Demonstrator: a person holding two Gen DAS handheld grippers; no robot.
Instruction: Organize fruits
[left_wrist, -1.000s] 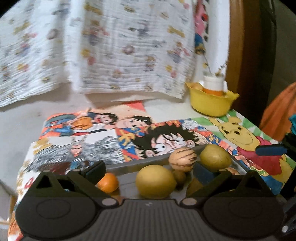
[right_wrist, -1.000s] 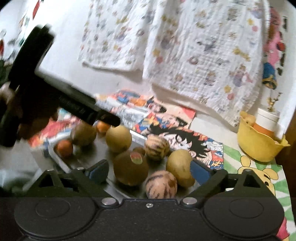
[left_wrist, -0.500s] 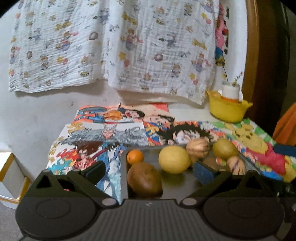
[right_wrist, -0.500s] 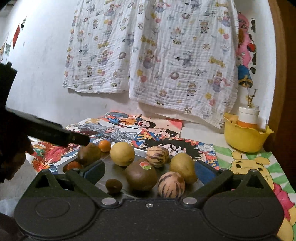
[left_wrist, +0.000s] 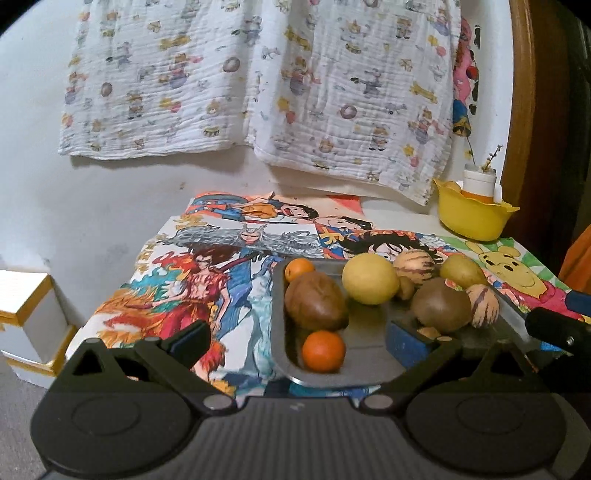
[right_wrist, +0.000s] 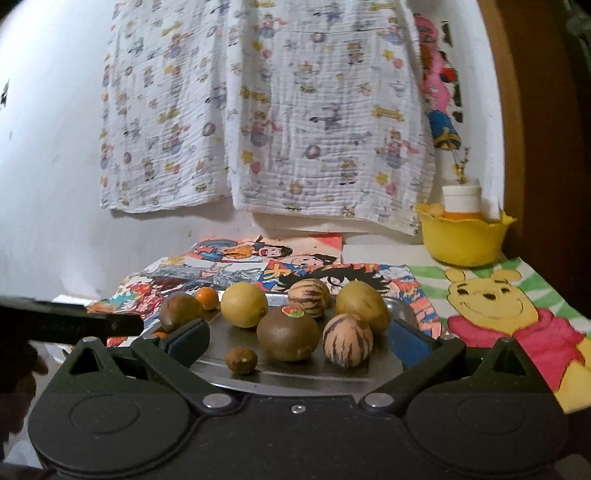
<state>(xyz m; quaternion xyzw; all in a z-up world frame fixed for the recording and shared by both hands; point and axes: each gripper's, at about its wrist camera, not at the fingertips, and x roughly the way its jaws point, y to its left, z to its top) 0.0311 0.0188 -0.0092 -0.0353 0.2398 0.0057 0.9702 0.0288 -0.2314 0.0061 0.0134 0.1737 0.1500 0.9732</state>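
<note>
A grey metal tray (left_wrist: 280, 354) on the cartoon mat holds several fruits. Among them are a big yellow fruit (left_wrist: 370, 278), a brown oval fruit (left_wrist: 315, 301), two small oranges (left_wrist: 324, 350) and two striped fruits (left_wrist: 413, 266). My left gripper (left_wrist: 299, 334) is open over the tray's near left corner, with the near orange loose between its fingers. My right gripper (right_wrist: 299, 332) is open at the tray's (right_wrist: 295, 376) front edge. A brown stickered fruit (right_wrist: 288, 334), a striped fruit (right_wrist: 347, 345) and a small brown fruit (right_wrist: 241, 360) lie untouched ahead of it.
A yellow bowl (left_wrist: 472, 218) with a white-capped bottle stands at the back right, beside a wooden frame. Printed cloth hangs on the wall behind. A white box (left_wrist: 26, 321) sits low on the left, past the table edge. The other gripper's dark body (right_wrist: 74, 323) shows at the left.
Both grippers have drawn back from the tray and rolled level. The left one shifted left, so the tray's left end and the near orange now show.
</note>
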